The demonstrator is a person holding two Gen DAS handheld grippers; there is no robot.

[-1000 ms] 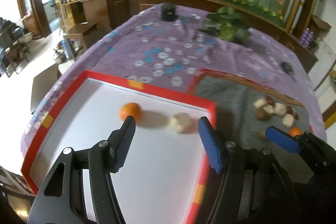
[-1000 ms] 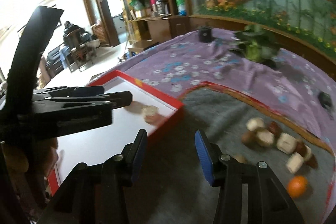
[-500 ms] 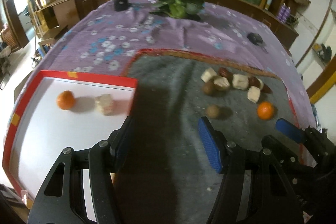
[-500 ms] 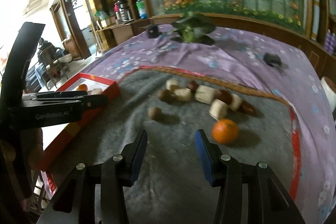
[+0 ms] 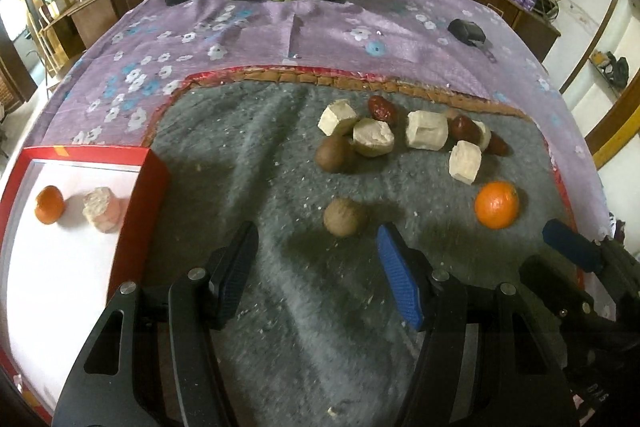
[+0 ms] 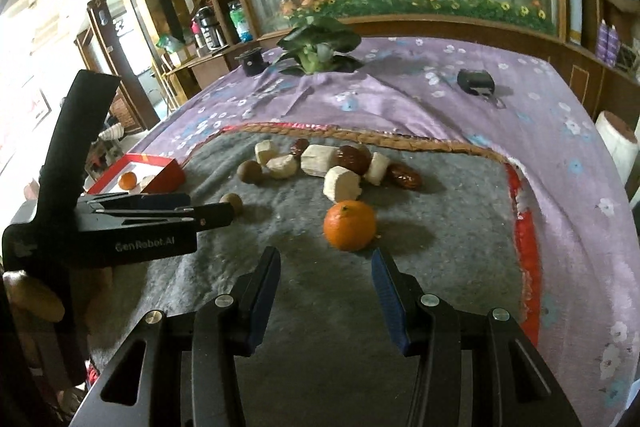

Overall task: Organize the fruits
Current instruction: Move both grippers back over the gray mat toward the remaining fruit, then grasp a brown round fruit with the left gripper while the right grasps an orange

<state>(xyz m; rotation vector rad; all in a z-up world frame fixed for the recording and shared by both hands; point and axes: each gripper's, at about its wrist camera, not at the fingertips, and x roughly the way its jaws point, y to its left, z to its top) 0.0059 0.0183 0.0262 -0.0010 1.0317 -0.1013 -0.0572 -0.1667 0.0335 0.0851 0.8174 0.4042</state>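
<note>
Both grippers, the left gripper and the right gripper, are black with blue finger pads, silver screws, and "GenRobot.AI" lettering.

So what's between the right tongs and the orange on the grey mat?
Nothing but bare grey mat. In the right wrist view, the open right tongs sit just short of the orange, which lies straight ahead between the tips.

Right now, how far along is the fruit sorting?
Early. Done: one orange and one pale chunk sit in the red tray. In hand: nothing; the left gripper and right gripper both have open jaws, the right facing the loose orange. Left: that orange, two brown fruits, the pale chunks and dates on the grey mat.
</note>
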